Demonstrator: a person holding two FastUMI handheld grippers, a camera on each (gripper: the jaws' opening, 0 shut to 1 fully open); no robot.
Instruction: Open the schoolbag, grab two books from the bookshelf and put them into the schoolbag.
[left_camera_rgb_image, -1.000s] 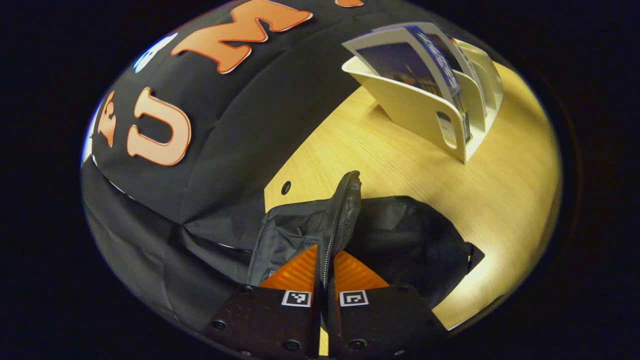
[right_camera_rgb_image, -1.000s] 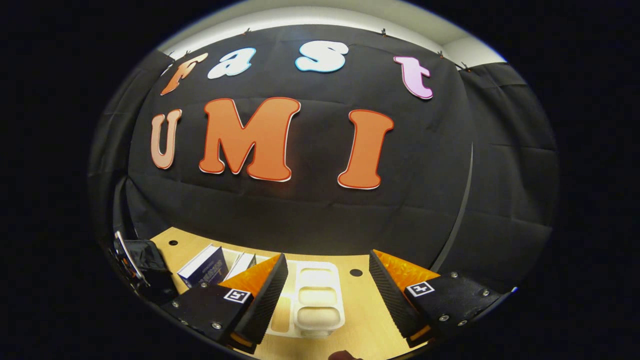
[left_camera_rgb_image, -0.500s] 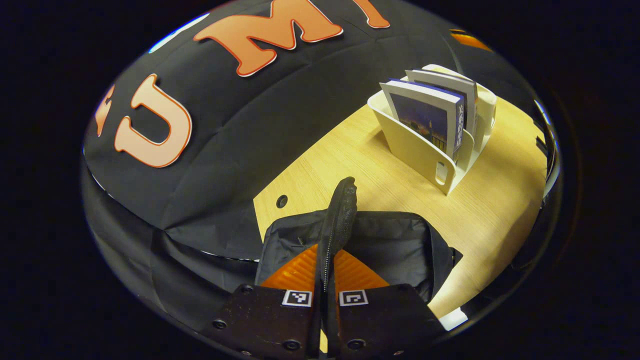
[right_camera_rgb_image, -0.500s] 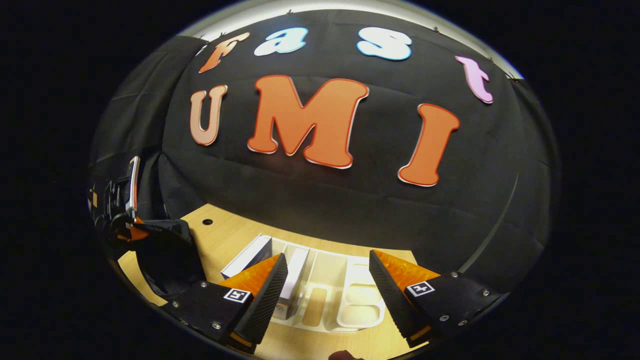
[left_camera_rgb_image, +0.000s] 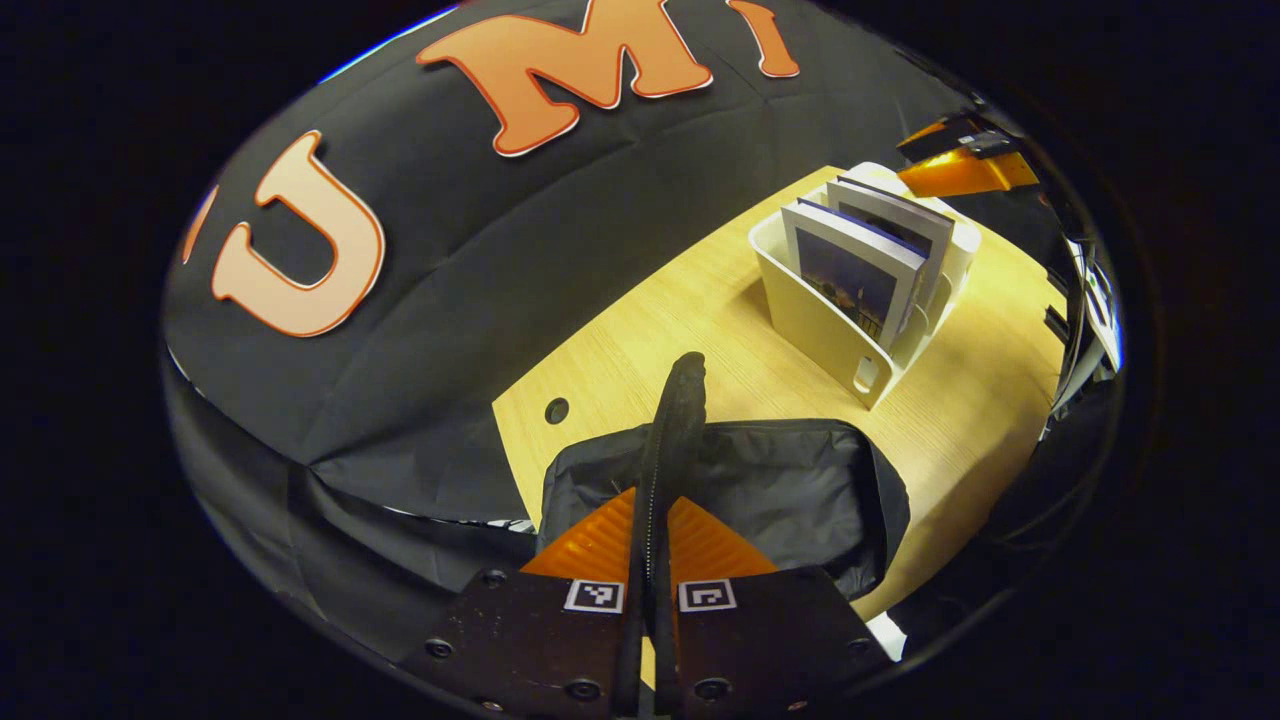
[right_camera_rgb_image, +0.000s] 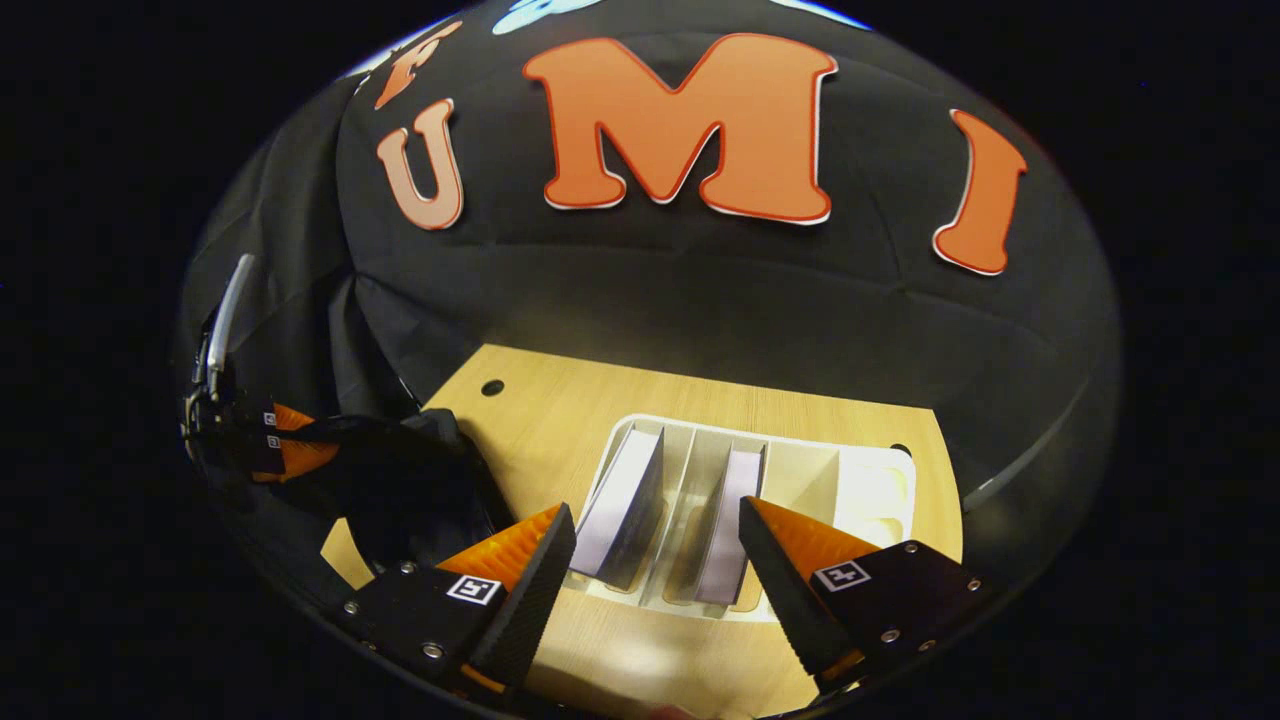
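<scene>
Your left gripper (left_camera_rgb_image: 650, 530) is clamped on the schoolbag's (left_camera_rgb_image: 790, 490) raised flap edge (left_camera_rgb_image: 678, 420), both fingers pressing it and holding the bag open near the left edge of the tabletop (left_camera_rgb_image: 700, 320). The bag's mouth gapes towards the bookshelf (right_camera_rgb_image: 870, 490), which stands farther right towards the back edge, two books (right_camera_rgb_image: 630, 500) upright in its left slots, one slot apart.

Your right gripper (right_camera_rgb_image: 655, 575) hangs over the shelf with its jaws wide and nothing between them. So the opening step looks done, and you are at the first grab. Next, you should lower the open fingers astride one book's top edge, squeeze it flat, then lift it straight up out of its slot before swinging left to the bag.

Compared with half a second ago, your right gripper has tipped down and moved in over the shelf, so the slots now show from above. Your left gripper has kept its grip, the flap standing much the same.
</scene>
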